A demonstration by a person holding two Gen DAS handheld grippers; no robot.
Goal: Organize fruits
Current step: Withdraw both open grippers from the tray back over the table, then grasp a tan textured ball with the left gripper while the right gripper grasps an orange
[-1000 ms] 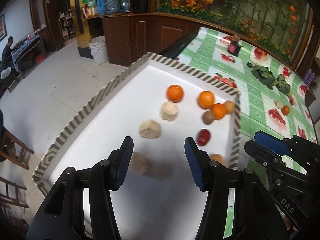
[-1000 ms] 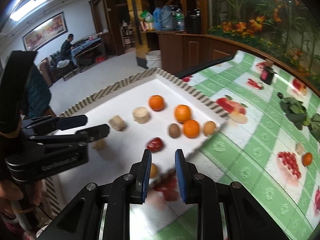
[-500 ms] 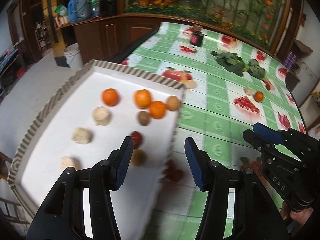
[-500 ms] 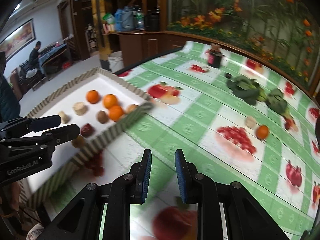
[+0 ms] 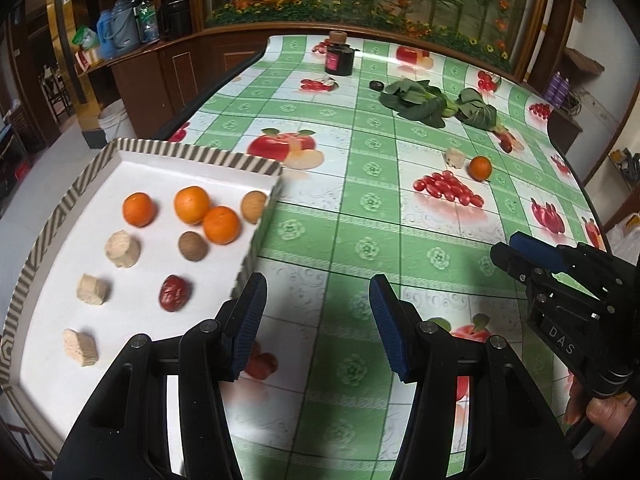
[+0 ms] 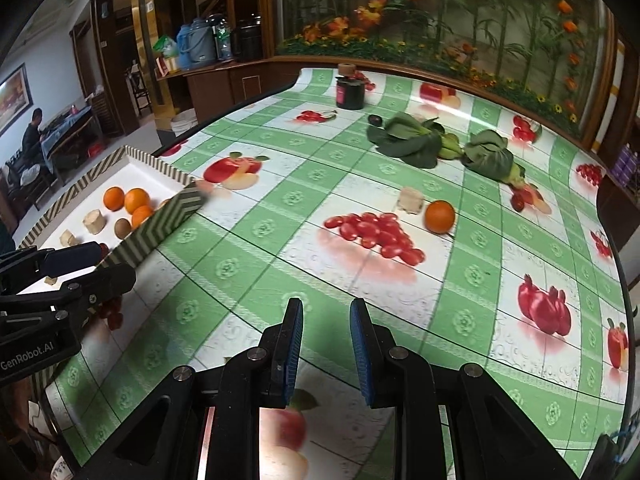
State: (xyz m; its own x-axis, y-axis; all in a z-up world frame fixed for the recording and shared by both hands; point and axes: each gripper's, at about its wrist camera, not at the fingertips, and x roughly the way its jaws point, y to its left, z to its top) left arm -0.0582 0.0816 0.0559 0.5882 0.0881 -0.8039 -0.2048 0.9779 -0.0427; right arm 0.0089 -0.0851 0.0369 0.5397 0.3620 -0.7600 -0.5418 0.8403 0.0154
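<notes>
In the left wrist view, the left gripper point(image 5: 316, 312) hangs over the checked surface point(image 5: 360, 216) with its jaws released and nothing between them. The striped tray point(image 5: 192, 154) lies beyond and to the left of the jaws, its near corner just beside the left jaw. It holds three oranges, a red date point(image 5: 175, 293), brown round fruits and pale cut chunks. The loose orange point(image 5: 480, 168) rests far ahead and to the right of the jaws, touching or just beside a pale chunk point(image 5: 456, 158). The right gripper point(image 5: 532, 250) shows at the right edge.

In the right wrist view, the right gripper point(image 6: 325, 340) has its jaws nearly clenched with only a narrow slot, and they are empty. The loose orange point(image 6: 439, 216) sits well ahead and slightly right of the jaws, the pale chunk point(image 6: 411, 200) just to its left. Leafy greens point(image 6: 408, 140) and a dark jar point(image 6: 350, 92) lie farther beyond.

The step in hand looks like a reach for the loose orange. To do it well, the right jaws would need to spread wider than the fruit before they arrive. They should straddle its widest part and come in from the side clear of the chunk, since a round fruit may roll if nudged.
</notes>
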